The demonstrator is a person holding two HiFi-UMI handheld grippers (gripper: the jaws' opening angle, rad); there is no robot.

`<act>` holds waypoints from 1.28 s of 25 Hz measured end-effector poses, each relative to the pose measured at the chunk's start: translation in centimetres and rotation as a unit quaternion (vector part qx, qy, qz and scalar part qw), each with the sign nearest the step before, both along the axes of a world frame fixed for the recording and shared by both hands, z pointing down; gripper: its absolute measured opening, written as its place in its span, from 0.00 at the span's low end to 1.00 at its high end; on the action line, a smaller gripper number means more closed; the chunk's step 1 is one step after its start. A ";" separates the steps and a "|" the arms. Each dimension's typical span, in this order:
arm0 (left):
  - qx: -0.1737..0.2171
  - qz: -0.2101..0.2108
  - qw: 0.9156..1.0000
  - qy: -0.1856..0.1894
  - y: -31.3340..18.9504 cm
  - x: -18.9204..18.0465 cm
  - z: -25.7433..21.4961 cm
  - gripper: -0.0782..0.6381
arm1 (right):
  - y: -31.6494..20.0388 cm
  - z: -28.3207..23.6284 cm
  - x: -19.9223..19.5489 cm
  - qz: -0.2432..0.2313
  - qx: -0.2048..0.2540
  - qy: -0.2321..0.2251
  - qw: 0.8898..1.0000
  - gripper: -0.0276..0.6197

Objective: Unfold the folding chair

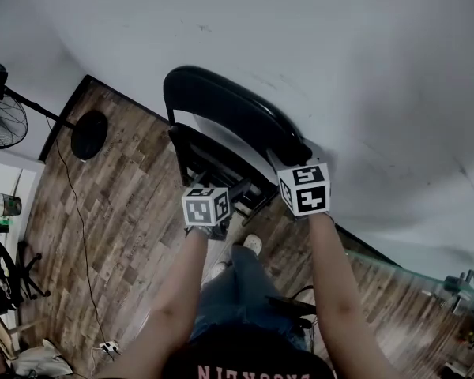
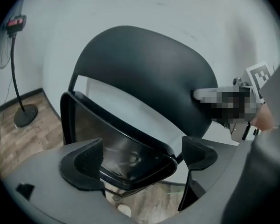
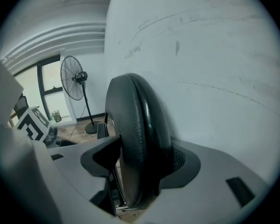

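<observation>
Nearest the head camera, the person's two forearms (image 1: 178,290) reach up toward 12 o'clock, each ending in a gripper topped by a marker cube. Just beyond them stands the black folding chair (image 1: 221,133), close against the white wall (image 1: 340,61), its seat (image 2: 130,160) not fully lowered.

The right gripper (image 3: 144,155) is clamped on the outer edge of the backrest (image 3: 140,139). In the right gripper view the padded rim fills the gap between the jaws, and both pads press against it, the jaws standing about halfway apart. In the head view this grip sits at the backrest's 4 o'clock end.

The left gripper (image 2: 142,153) has its jaws spread wide. The front corner of the seat lies between them and reaches close to the left pad, while a clear gap remains at the right pad, so nothing is pinched. From this gripper the backrest rises at 12 o'clock.

The wall closes off everything from 11 o'clock round to 4 o'clock behind the chair. Wooden floor (image 1: 126,212) lies open from 7 to 10 o'clock, crossed by a thin cable (image 1: 77,212). A standing fan (image 1: 1,117) is at 9 o'clock, well apart from the chair, and an office chair (image 1: 4,279) sits at 8 o'clock by the frame's edge.
</observation>
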State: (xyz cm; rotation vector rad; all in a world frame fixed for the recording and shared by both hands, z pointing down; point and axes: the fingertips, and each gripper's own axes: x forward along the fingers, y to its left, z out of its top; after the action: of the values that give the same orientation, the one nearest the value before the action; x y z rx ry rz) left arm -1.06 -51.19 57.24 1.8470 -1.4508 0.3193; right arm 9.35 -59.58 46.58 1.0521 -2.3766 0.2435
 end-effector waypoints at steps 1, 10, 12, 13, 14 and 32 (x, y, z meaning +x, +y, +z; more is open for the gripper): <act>-0.011 -0.010 0.999 0.031 -0.1 0.5 0.7 0.83 | 0.0 0.0 0.0 0.000 0.002 0.000 1.000 0.43; -0.069 -0.142 0.936 0.314 -2.9 2.8 3.6 0.27 | 0.0 0.0 0.0 -0.004 0.012 -0.001 1.000 0.43; -0.065 -0.160 0.925 0.339 -3.6 2.9 3.5 0.22 | 0.0 0.0 0.0 -0.004 0.016 -0.001 1.000 0.43; -0.061 -0.165 0.922 0.345 -3.9 2.9 3.5 0.22 | 0.0 -0.1 0.0 -0.003 0.016 -0.001 1.000 0.43; -0.053 -0.169 0.919 0.351 -4.0 2.9 3.4 0.21 | -0.1 -0.1 0.0 -0.002 0.016 -0.001 1.000 0.43; -0.026 -0.193 0.890 0.412 0.3 1.4 2.8 0.17 | 4.1 -1.2 -1.5 0.004 0.051 0.019 0.999 0.45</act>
State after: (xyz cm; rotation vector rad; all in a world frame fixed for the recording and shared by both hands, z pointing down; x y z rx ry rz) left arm 0.34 -50.90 60.09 1.3272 -1.1213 -0.5640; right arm 7.81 -55.47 45.39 1.1025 -2.3726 0.1060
